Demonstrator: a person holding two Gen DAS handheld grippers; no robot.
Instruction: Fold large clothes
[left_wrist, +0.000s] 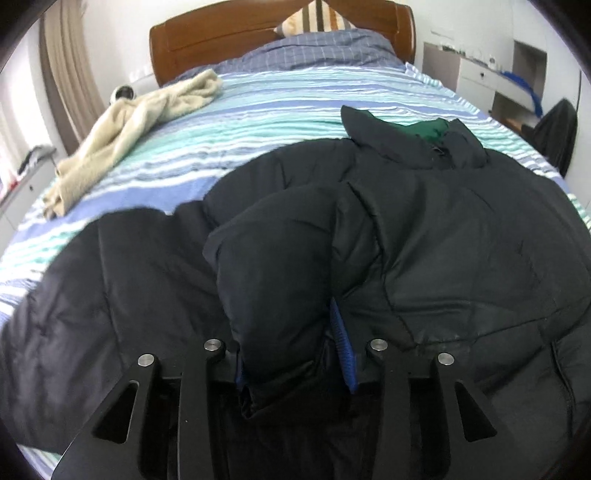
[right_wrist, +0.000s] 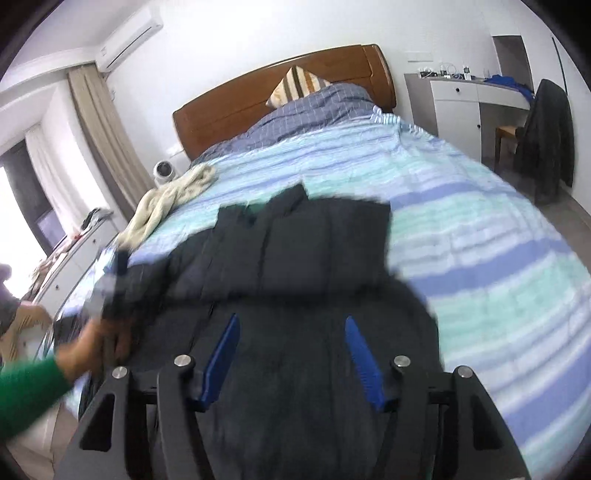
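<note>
Left gripper (left_wrist: 295, 354) clamps jacket (left_wrist: 443, 240) sleeve, right gripper (right_wrist: 291, 354) parted — empty, right view alone shows sleeved hand (right_wrist: 92, 350)

Left gripper (left_wrist: 295, 354): black angular linkage arms showing four round silver pivot pins; blue ribbed pads (left_wrist: 345, 354) lining the fingers. Right gripper (right_wrist: 291, 354): matching black frame, silver pins, blue pads. Person wearing a green sleeve (right_wrist: 29, 398), appearing blurred.

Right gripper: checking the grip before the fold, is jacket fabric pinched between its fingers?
No, the right gripper has its blue fingers spread apart above the dark jacket.
</note>
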